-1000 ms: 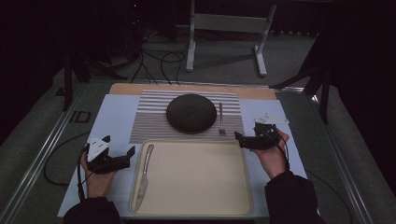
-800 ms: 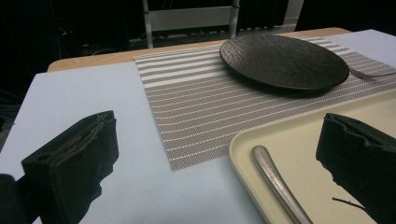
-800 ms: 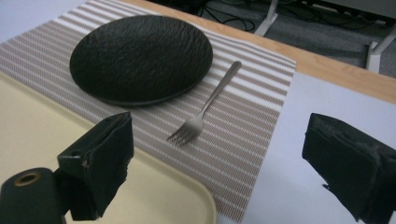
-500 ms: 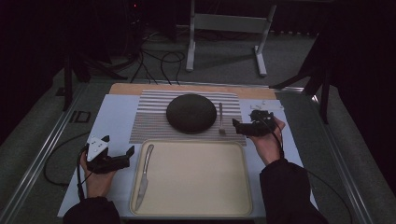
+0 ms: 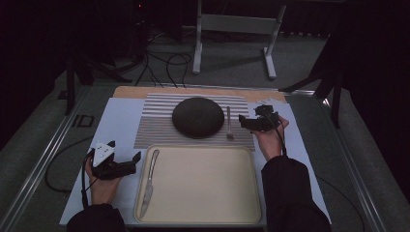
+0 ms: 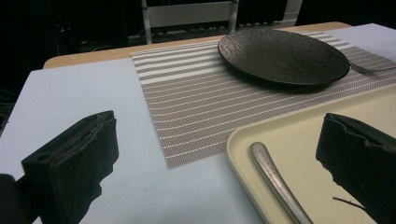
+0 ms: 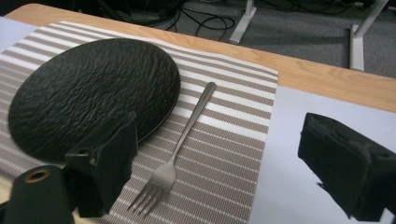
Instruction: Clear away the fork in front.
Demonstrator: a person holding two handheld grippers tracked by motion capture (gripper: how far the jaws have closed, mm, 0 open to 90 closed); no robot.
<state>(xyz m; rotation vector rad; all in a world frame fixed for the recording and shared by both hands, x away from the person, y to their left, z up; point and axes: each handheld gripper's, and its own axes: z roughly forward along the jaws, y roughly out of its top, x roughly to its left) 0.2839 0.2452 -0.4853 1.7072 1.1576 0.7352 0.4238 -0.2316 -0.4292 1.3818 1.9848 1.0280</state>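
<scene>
Right gripper moved to the fork; place setting under way.

Near left: left gripper (image 5: 133,162) wide, empty, unmoved beside knife (image 5: 149,181) on tray (image 5: 203,212). Farther right: right gripper (image 5: 244,122), jaws wide, shifted forward beside fork (image 5: 229,121), lying right of plate (image 5: 198,116).

Right hand-held gripper (image 5: 247,123) moved up and in toward the fork (image 5: 228,123): from well right of it, level with its tines, to just beside its handle. Jaws stood wide apart, nothing between them. Right forearm stretched further forward, along the tray's (image 5: 251,193) right rim.
</scene>
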